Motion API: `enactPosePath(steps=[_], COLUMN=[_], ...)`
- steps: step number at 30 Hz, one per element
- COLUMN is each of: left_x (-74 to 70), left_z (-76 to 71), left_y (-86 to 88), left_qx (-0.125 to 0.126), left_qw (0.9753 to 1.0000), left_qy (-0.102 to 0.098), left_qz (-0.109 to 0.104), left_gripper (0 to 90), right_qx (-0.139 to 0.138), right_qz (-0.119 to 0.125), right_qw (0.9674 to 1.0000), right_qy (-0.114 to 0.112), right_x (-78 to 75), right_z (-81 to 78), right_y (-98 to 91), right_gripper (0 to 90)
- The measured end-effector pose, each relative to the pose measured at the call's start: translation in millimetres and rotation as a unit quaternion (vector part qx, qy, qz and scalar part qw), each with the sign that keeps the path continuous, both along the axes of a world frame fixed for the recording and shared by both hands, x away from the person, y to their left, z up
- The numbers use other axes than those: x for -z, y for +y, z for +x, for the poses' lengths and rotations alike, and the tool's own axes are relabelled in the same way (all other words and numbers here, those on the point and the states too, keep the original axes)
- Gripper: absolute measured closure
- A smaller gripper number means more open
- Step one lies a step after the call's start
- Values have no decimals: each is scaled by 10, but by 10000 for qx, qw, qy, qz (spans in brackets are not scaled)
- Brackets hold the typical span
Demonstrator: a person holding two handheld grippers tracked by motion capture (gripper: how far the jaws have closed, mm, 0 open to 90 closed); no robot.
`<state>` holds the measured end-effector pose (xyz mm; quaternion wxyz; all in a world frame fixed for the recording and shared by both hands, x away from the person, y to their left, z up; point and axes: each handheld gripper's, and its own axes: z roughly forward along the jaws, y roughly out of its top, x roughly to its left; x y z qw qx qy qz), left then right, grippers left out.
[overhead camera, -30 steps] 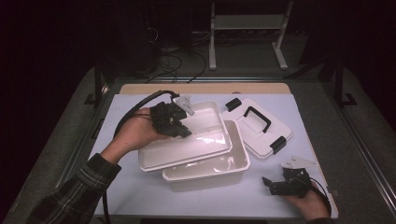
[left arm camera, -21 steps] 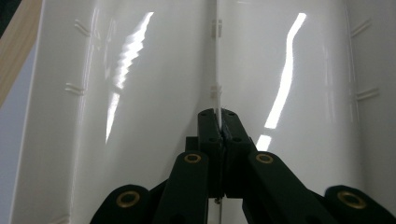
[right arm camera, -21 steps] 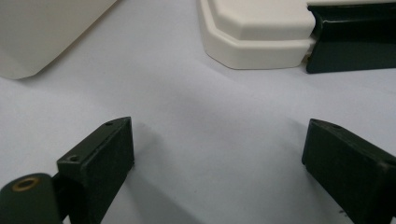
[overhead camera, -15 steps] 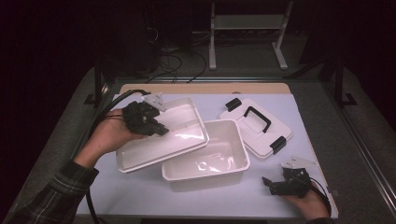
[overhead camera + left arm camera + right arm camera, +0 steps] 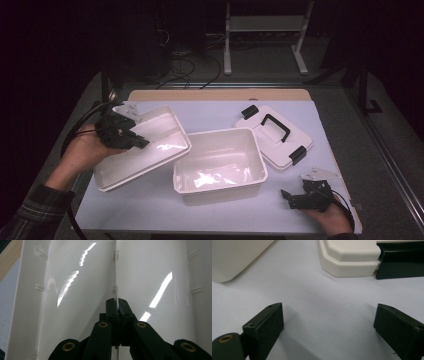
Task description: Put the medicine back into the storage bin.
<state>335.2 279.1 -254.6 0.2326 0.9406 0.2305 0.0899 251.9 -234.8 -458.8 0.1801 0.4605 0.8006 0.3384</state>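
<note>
The tray (image 5: pixel 150 150) has swung left off the box (image 5: pixel 220 165), its divider pinched by the left hand-held gripper (image 5: pixel 131 141); the right hand-held gripper (image 5: pixel 287 197) rests spread on the desk (image 5: pixel 210 112).

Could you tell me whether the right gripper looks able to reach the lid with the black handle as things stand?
Probably yes: the right gripper rests open on the table, with bare mat between it and the lid just ahead; the box sits off to one side.

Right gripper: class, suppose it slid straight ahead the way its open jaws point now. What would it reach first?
Probably the lid with black latches. The right gripper has bare table cover ahead; the white box sits off to one side. Depth is uncertain.
</note>
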Motion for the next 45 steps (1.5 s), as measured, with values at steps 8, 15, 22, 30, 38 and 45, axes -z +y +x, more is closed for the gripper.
enactPosePath(steps=[8,15,22,30,38,45], left_x=[100,250,537,905,1197,1381], left_z=[-64,-98,-71,20,109,178], left_y=[354,658,754,726,634,569], left_qx=[-369,-756,-956,-1108,-1119,-1129], left_qw=[9993,9971,9953,9935,9929,9922], left_qy=[61,81,135,263,400,501], left_qz=[12,18,15,-14,36,150], left_gripper=[886,886,887,886,887,887], right_qx=[-2,-1,2,0,1,1], right_qz=[-2,-3,-6,-3,-3,-2], right_qw=[10000,10000,10000,10000,10000,10000], right_qy=[1,-1,-1,-3,-2,-3], right_x=[0,0,0,0,0,0], right_z=[0,0,-1,-1,-1,-1], right_y=[0,0,1,0,0,0], right_gripper=[86,86,86,86,86,86])
